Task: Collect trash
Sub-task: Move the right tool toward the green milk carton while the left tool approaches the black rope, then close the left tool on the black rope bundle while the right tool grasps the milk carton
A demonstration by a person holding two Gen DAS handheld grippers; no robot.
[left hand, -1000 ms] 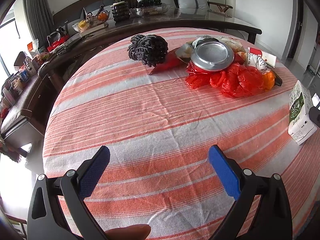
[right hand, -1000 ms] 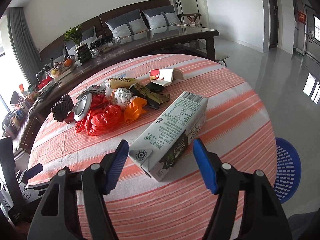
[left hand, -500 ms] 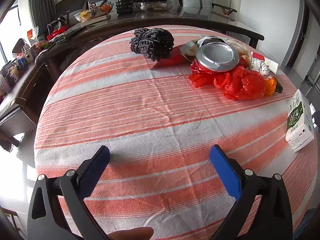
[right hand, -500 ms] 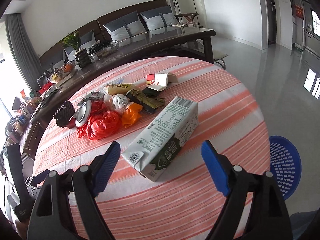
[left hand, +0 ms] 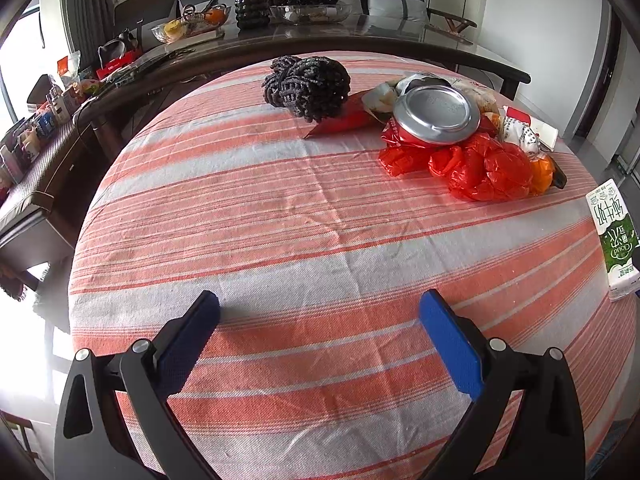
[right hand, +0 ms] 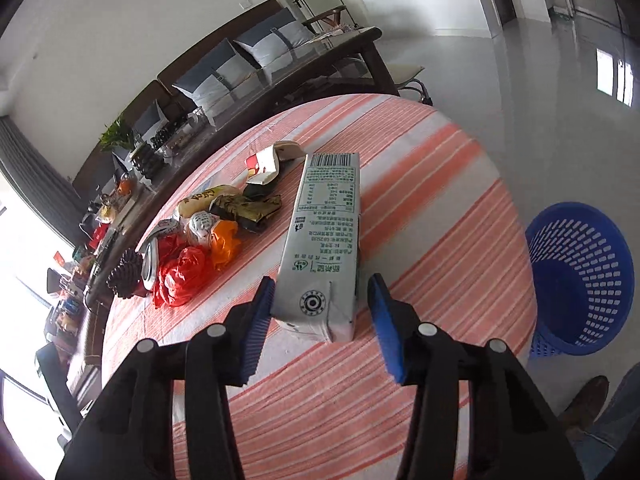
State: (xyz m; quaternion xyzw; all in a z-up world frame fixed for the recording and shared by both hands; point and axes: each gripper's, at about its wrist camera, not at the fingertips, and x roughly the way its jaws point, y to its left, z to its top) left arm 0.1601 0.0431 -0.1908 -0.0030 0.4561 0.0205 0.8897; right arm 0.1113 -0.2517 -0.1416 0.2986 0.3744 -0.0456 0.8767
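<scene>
Carton [right hand: 326, 236] flat on counter [right hand: 420, 216], long axis pointing away, near end between right gripper [right hand: 322, 322] fingers, spread, not clamped. Left gripper [left hand: 320, 344] spread, far.

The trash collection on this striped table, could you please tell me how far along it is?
Barely started. The blue basket on the floor looks empty as far as its inside shows. In hand: the right gripper has its jaws open around the near end of the milk carton, not yet closed. Left: the carton, then the red bags, tin lid and wrappers. The left gripper is open over bare cloth.
</scene>
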